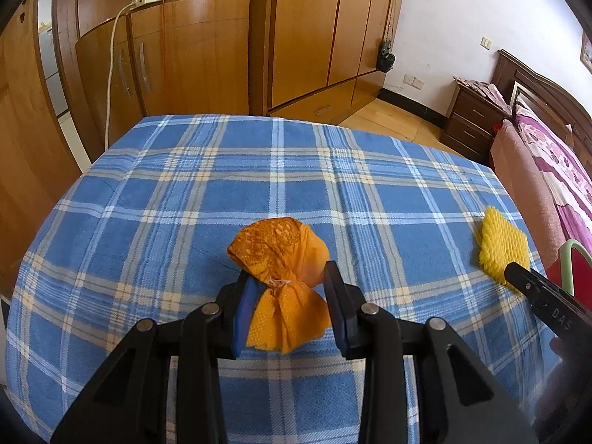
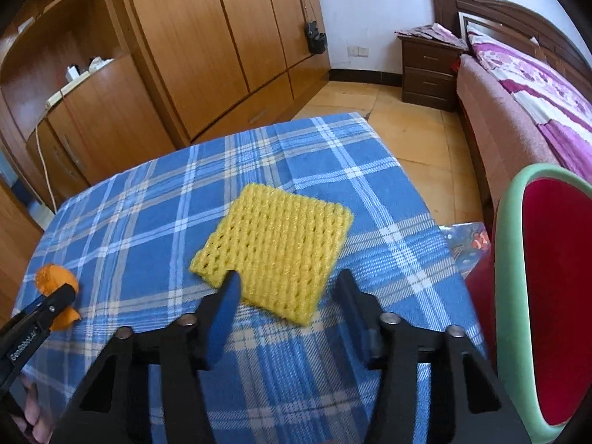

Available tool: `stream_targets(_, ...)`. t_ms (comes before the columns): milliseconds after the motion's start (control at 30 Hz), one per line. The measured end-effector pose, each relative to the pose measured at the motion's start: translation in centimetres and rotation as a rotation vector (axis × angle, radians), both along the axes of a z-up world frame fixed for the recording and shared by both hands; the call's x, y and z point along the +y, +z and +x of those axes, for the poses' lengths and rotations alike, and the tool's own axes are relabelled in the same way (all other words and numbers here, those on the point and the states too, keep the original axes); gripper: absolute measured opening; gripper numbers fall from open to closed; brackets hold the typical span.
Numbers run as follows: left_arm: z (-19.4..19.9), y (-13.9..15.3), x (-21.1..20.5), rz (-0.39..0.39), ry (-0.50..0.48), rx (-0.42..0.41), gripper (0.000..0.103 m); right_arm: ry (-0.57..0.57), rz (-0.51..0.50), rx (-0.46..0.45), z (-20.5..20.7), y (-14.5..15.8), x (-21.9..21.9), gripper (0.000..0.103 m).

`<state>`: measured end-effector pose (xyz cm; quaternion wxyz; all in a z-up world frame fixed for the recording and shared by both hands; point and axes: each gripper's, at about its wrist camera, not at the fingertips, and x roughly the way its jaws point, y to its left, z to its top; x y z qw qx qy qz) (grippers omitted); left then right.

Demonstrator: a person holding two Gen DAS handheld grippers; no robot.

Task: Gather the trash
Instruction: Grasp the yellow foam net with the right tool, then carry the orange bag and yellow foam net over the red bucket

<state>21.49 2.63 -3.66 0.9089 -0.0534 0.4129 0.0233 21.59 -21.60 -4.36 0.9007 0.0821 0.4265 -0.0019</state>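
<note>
An orange tied bundle (image 1: 277, 248) lies on the blue plaid tablecloth (image 1: 185, 192), its knotted neck pointing toward the camera. My left gripper (image 1: 286, 273) is shut on it, with a pad against each side of its lower part. In the right wrist view, the same bundle (image 2: 50, 277) shows at the far left, with a left finger (image 2: 55, 298) across it. A flat yellow foam net (image 2: 273, 244) lies near the table's right edge. My right gripper (image 2: 288, 277) straddles the net's near side. Its left fingertip overlaps the net's edge and its blurred right finger stands just off it, so it is open.
A chair with a green rim and red seat (image 2: 547, 277) stands close on the right. A colourful wrapper (image 2: 468, 240) lies below the table edge. A bed (image 2: 518, 85), a nightstand (image 2: 429, 70) and wooden wardrobes (image 1: 303, 29) lie beyond. A person's fingers (image 2: 33, 418) show at the bottom left.
</note>
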Motion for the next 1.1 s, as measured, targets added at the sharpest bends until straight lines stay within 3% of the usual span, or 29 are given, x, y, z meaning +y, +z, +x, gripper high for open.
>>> stream_targets(167, 0.0, -0.2, -0.3, -0.003, -0.008, 0.007, 0.036, 0.030, 0.017, 0.000, -0.1, 0.0, 0.4, 0.022)
stream_targets(333, -0.3, 0.0, -0.5, -0.004, -0.011, 0.004, 0.036, 0.044, 0.045, -0.017, -0.6, 0.3, 0.5, 0.011)
stream_targets(733, -2.0, 1.7, -1.4, -0.027, -0.041, -0.024, 0.036, 0.060, 0.145, -0.066, -4.4, 2.2, -0.4, 0.010)
stream_targets(1100, -4.7, 3.8, -2.8, -0.058, -0.079, -0.061, 0.036, 0.027, 0.147, -0.140, -9.5, 4.6, -2.4, 0.010)
